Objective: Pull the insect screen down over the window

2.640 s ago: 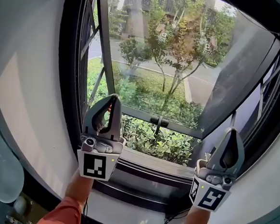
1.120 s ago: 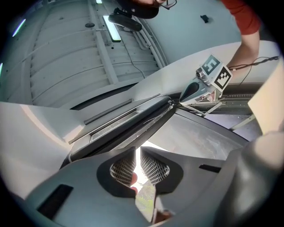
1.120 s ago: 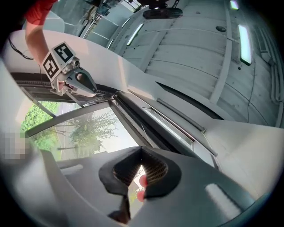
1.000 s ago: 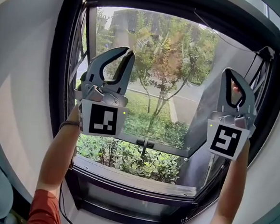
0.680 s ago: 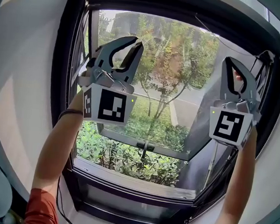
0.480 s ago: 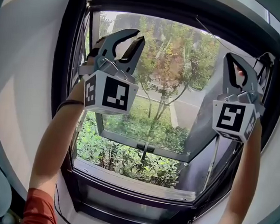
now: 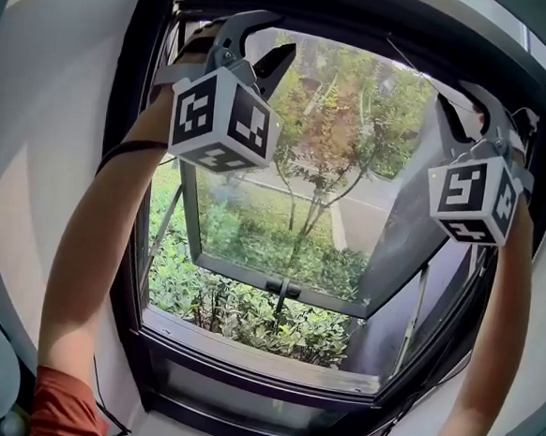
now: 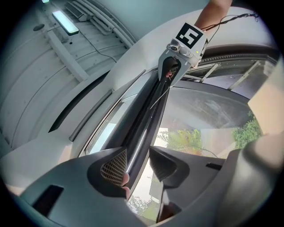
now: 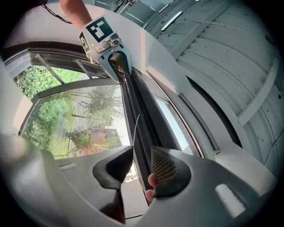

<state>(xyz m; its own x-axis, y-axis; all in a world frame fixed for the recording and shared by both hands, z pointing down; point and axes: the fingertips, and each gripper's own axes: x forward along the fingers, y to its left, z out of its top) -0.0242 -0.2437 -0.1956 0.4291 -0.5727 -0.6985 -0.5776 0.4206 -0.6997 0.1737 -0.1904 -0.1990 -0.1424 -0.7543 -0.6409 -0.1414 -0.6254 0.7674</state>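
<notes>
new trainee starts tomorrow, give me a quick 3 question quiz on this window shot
1. True or false: the screen already covers the window.
2. Where are the left tool and right tool? a) down low b) up at the window's top c) out of view
3. What runs through the gap between each tool's jaws?
Key: 1 false. 2 b. 3 the dark bar; both tools' jaws have just been opening and stand apart, not clamped on it.

Matt grey plastic left gripper (image 8: 138, 165) and right gripper (image 9: 140, 166), pads (image 8: 114, 166) with rough mesh-like texture, smooth dark insect screen rail (image 8: 143, 126) with satin sheen, clear glossy glass pane (image 7: 303, 196), matt dark metal-looking window frame (image 7: 127, 154), smooth pale wall (image 7: 45, 129).
</notes>
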